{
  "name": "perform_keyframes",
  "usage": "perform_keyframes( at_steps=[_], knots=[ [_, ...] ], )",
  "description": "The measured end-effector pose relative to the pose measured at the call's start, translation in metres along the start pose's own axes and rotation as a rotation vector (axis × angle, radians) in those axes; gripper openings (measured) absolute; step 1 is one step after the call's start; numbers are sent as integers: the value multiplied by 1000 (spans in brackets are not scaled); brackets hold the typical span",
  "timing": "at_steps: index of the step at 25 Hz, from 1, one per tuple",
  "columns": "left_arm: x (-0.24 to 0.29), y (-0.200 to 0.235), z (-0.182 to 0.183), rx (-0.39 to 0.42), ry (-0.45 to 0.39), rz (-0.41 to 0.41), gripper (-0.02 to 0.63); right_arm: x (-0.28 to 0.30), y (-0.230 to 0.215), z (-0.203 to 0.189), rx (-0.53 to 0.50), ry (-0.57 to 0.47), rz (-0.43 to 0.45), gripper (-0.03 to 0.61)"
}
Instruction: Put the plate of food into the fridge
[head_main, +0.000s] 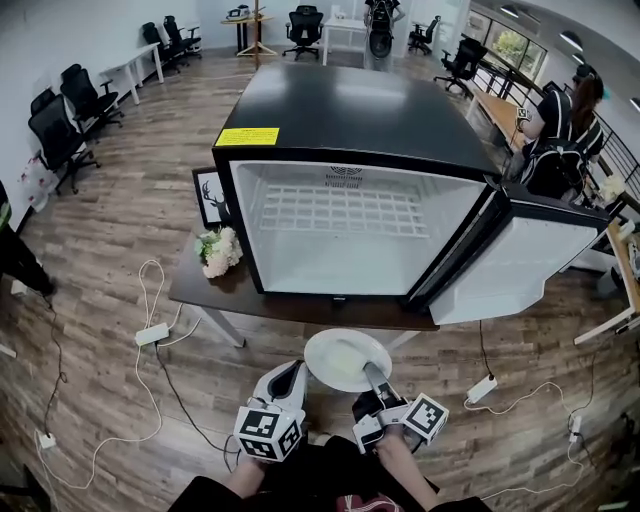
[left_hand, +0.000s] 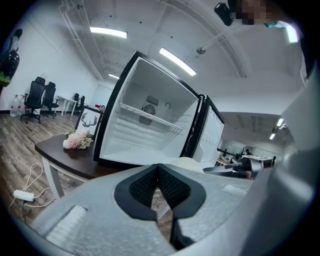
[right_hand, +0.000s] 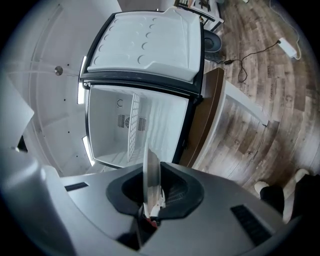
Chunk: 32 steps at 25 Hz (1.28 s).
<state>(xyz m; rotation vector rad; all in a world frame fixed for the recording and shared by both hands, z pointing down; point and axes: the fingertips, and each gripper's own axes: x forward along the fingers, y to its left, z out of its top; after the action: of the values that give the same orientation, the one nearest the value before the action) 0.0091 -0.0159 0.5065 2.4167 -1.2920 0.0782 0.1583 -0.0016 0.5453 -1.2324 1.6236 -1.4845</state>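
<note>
Little bouquet (head_main: 219, 250) and a framed deer picture (head_main: 209, 196) sit on the dark table (head_main: 195, 287), white power strip (head_main: 152, 334) on the wood floor (head_main: 110, 260), black office chairs (head_main: 62, 130) off left.

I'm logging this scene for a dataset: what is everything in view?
fridge: one, black, white inside, door open, on table
wire shelf: one, white, inside fridge
label: one, yellow, fridge top
table: one, dark brown, under fridge
flowers: one bunch, pale, table's left end
framed picture: one, black frame, behind flowers
power strips: at least two, white, floor
office chairs: several, black, room's edges
seated person: one, far right
plate: one, white, with pale food, before the fridge
left gripper: one, grey, shut, empty
right gripper: one, grey, shut on plate
</note>
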Motion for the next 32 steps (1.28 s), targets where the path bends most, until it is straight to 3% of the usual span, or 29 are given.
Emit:
perform_keyframes(
  at_steps=[21,32],
  knots=[
    [56,74,43,47,47,-143,8,94,12,-6,61,-157,-39,43],
    [71,99,40,42,112,-210,8,118,12,-8,89,-261,-57,43]
  ],
)
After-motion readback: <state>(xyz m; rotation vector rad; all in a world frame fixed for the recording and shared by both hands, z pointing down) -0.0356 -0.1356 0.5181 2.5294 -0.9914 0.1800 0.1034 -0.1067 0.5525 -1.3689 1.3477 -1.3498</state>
